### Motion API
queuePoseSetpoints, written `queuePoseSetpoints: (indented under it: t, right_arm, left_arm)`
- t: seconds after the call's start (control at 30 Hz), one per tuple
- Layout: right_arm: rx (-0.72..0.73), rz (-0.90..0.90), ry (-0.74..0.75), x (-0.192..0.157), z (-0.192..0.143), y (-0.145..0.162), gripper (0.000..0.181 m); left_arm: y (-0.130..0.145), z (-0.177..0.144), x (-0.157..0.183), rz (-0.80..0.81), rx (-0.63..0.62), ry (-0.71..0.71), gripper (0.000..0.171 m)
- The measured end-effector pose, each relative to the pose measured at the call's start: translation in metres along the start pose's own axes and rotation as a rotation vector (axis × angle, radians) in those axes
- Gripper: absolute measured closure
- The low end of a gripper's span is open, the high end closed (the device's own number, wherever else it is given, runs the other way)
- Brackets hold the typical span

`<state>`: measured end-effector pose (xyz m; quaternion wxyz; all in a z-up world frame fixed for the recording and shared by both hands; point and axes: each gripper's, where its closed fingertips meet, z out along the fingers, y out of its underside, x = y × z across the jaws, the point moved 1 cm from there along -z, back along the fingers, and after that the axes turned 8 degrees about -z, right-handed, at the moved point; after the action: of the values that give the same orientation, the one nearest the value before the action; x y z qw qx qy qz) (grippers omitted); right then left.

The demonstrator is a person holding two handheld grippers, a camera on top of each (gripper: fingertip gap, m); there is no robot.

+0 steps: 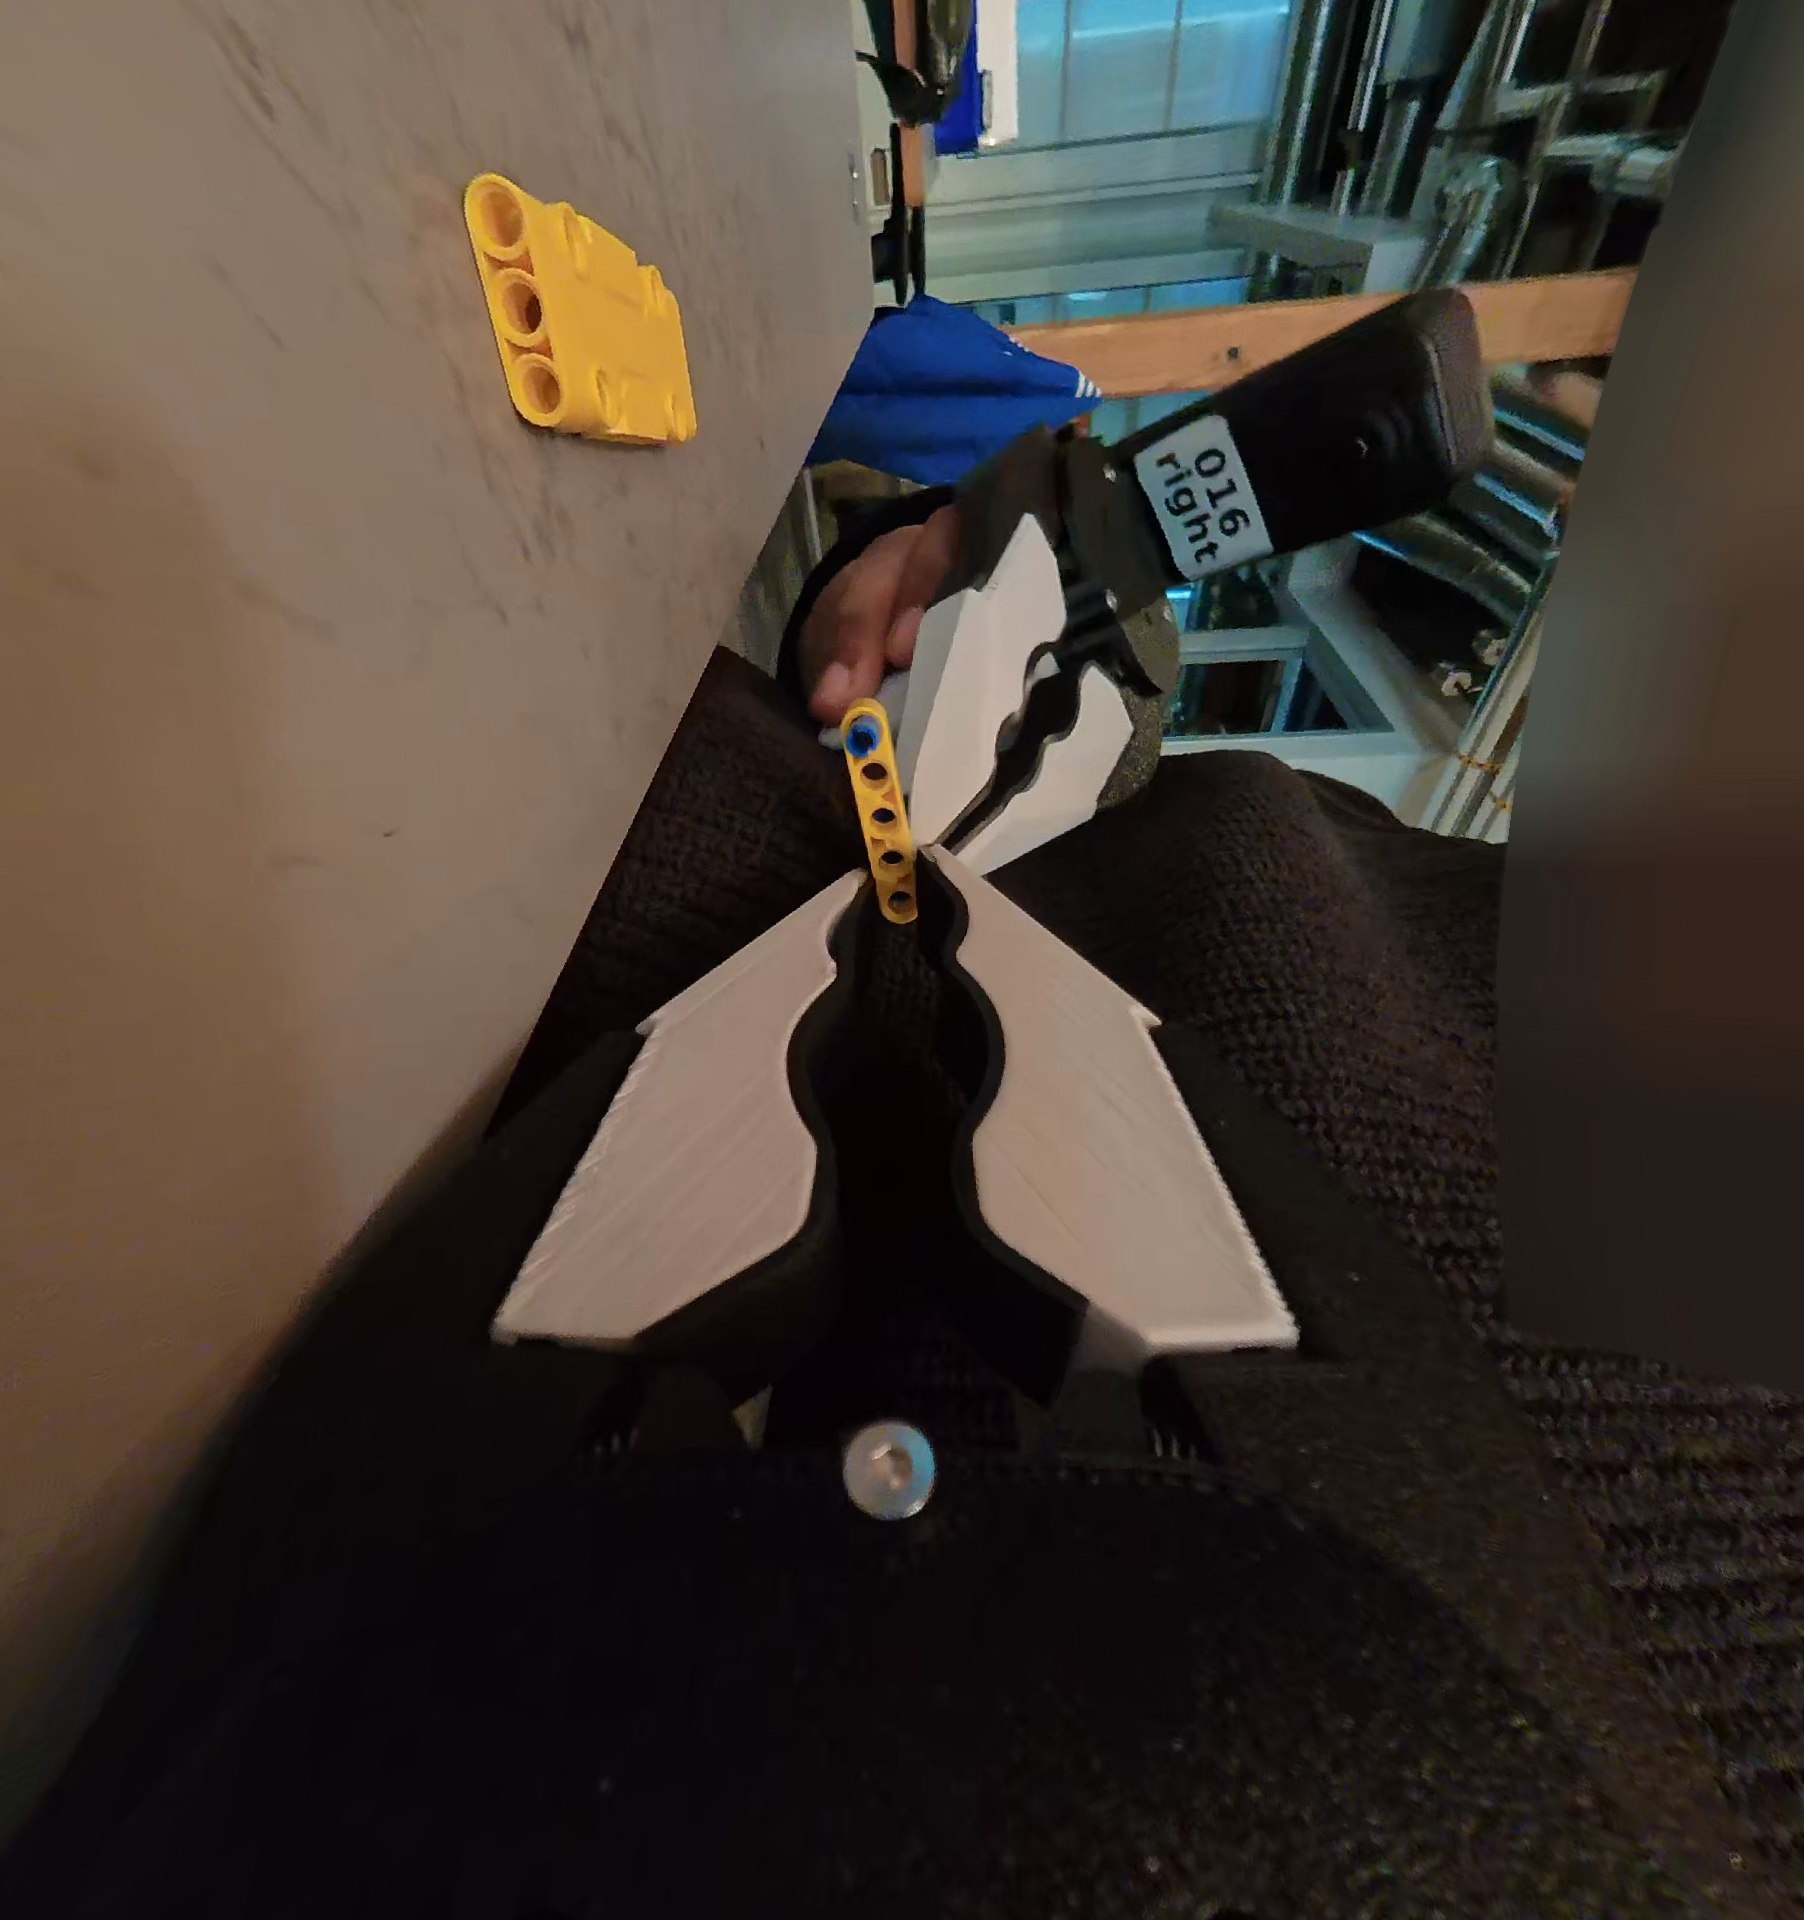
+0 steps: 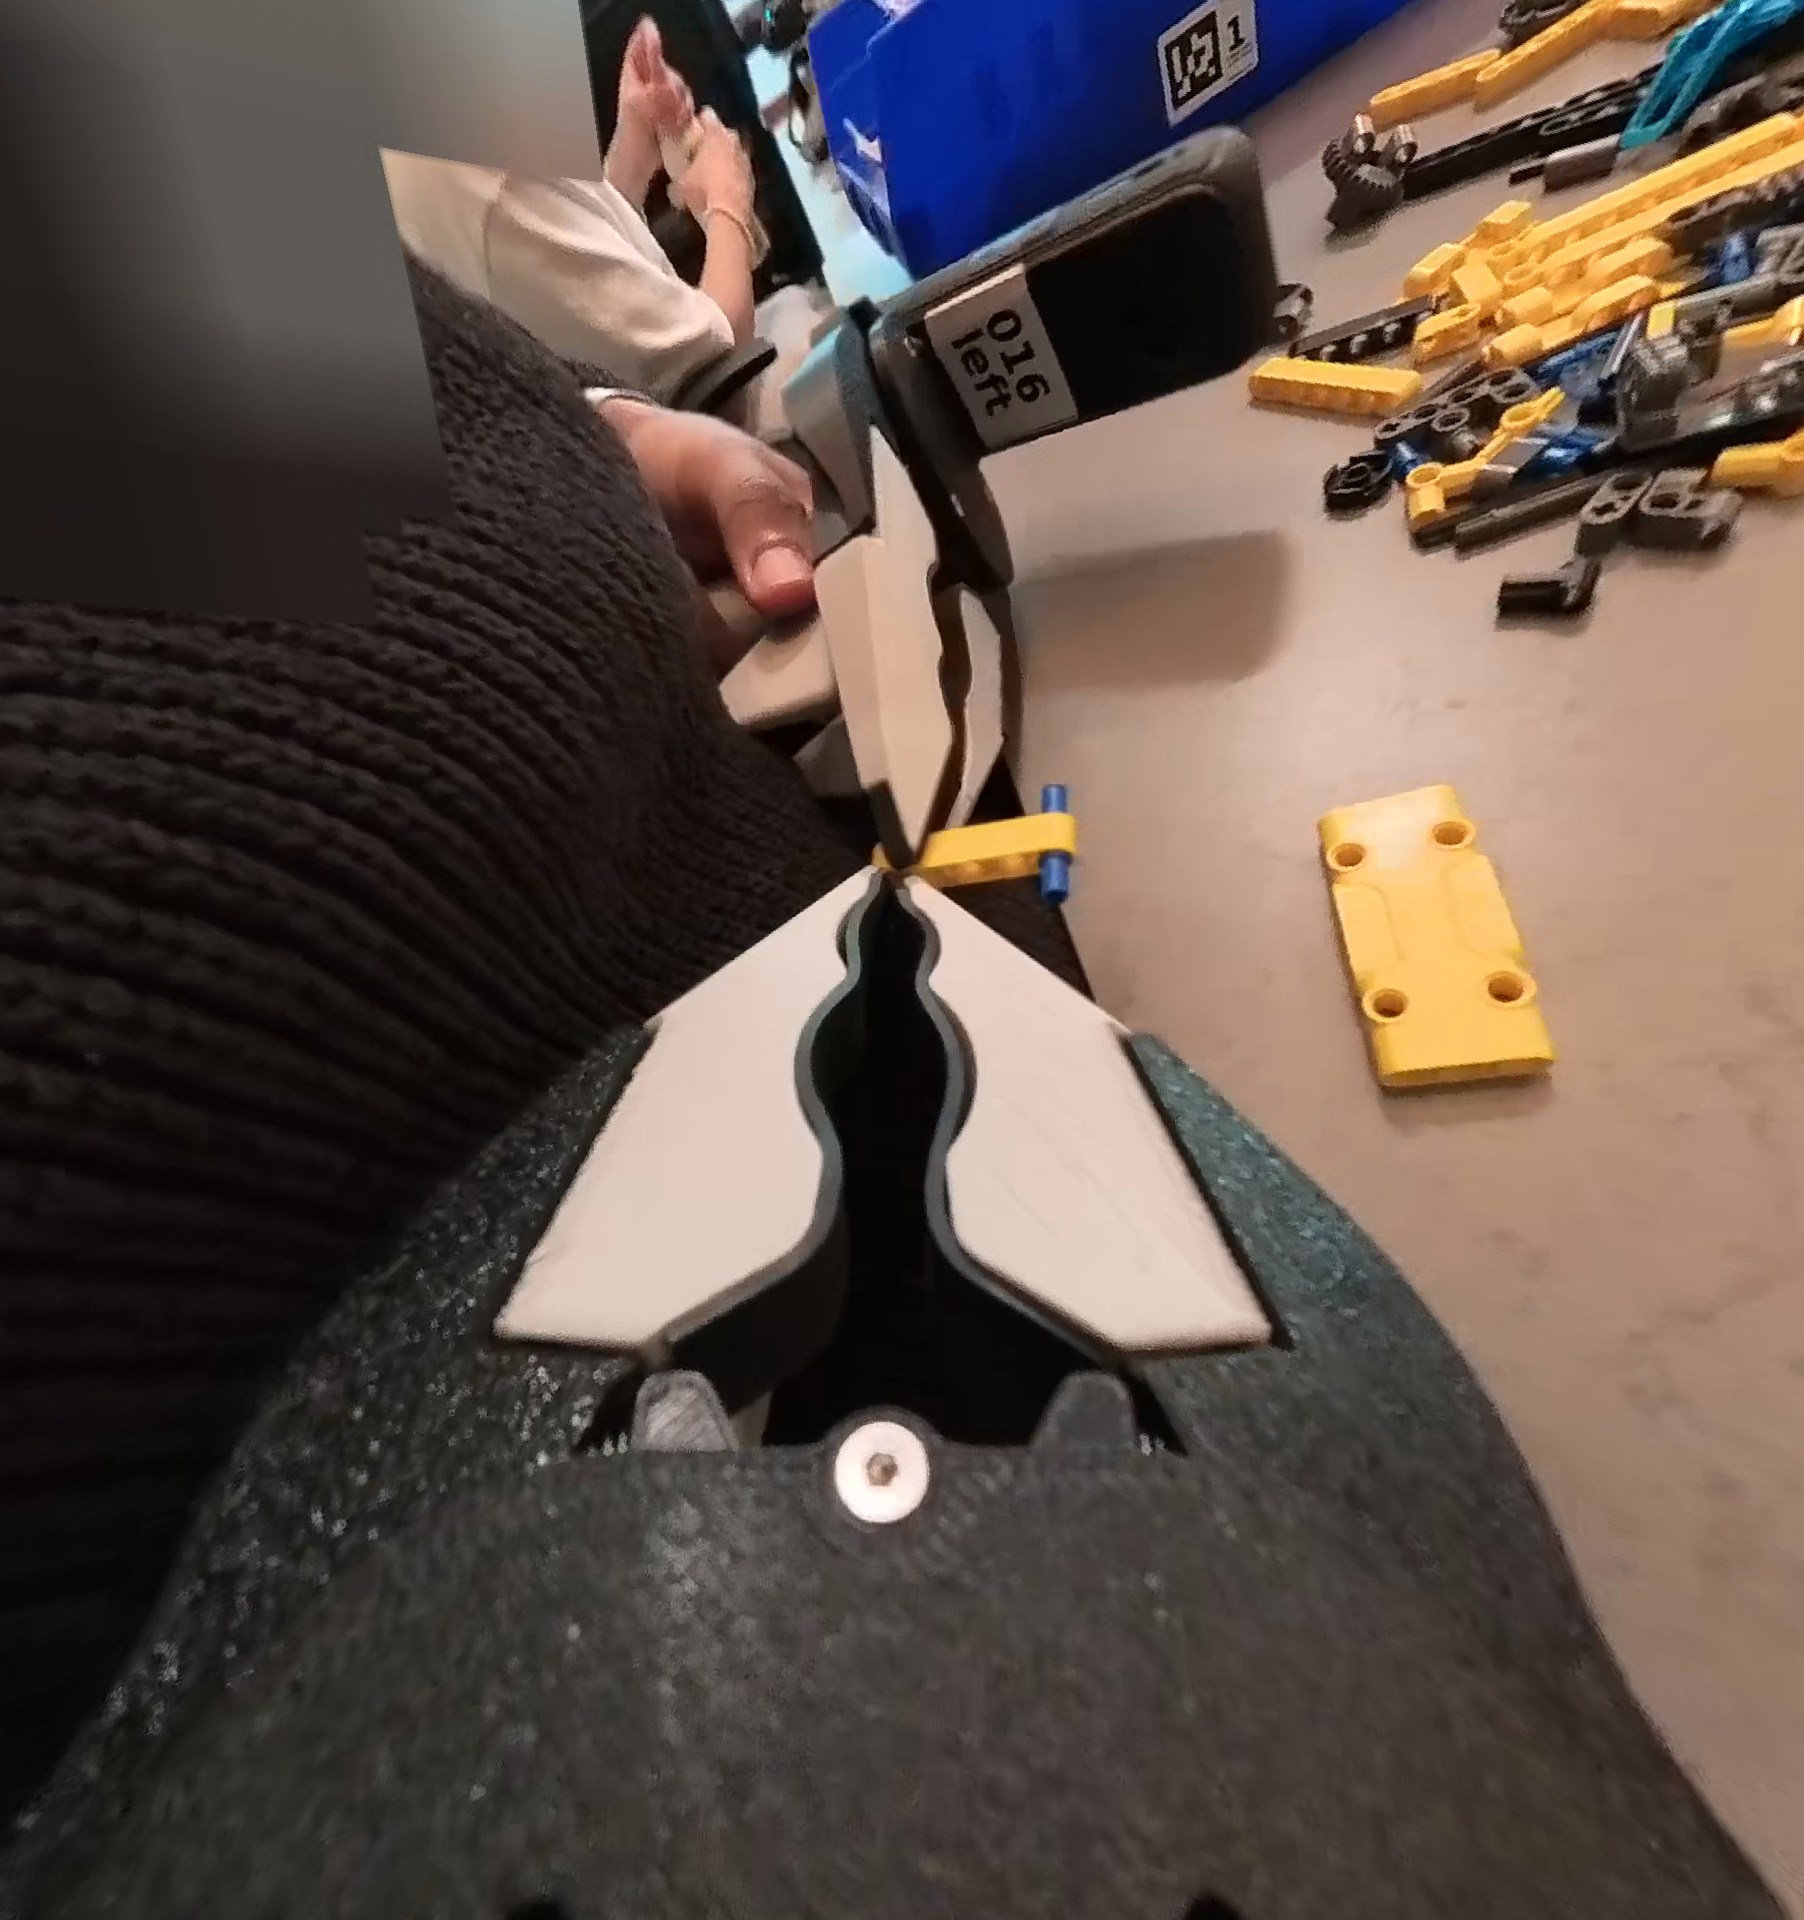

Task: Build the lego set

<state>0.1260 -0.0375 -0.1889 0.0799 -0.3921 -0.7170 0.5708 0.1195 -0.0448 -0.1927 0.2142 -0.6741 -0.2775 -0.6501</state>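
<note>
Inspector A: Left white two-finger gripper?

Inspector B: Fingertips closed together on one end of a thin yellow holed lego beam, held clear of the table.

Inspector A: Right white two-finger gripper?

Inspector B: Tips pressed together, meeting the left tips at the same beam end; whether it pinches the beam is unclear. A bare hand holds the left unit.

Tight at the table edge, open room on the tabletop.
Both grippers, left gripper and right gripper, meet tip to tip over a dark knit sleeve, crowding the yellow beam. Bare table lies around the flat yellow panel; the loose parts pile and blue bin block the far side.
</note>
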Motion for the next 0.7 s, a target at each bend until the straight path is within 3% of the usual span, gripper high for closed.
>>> queuePoseSetpoints:
  t: [0.43,0.57,0.7]
  right_arm:
    - [0.134,0.172,0.004,0.019,-0.021,0.001,0.141]
    - [0.084,0.114,0.103,0.031,-0.027,0.005,0.139]
    - [0.016,-0.005,0.216,0.041,-0.028,0.008,0.143]
  left_arm:
    - [-0.005,-0.002,0.001,0.015,0.032,0.0,0.167]
    - [-0.017,-0.01,0.008,0.089,0.108,-0.018,0.167]
    - [-0.029,-0.022,0.007,0.216,0.208,-0.141,0.167]
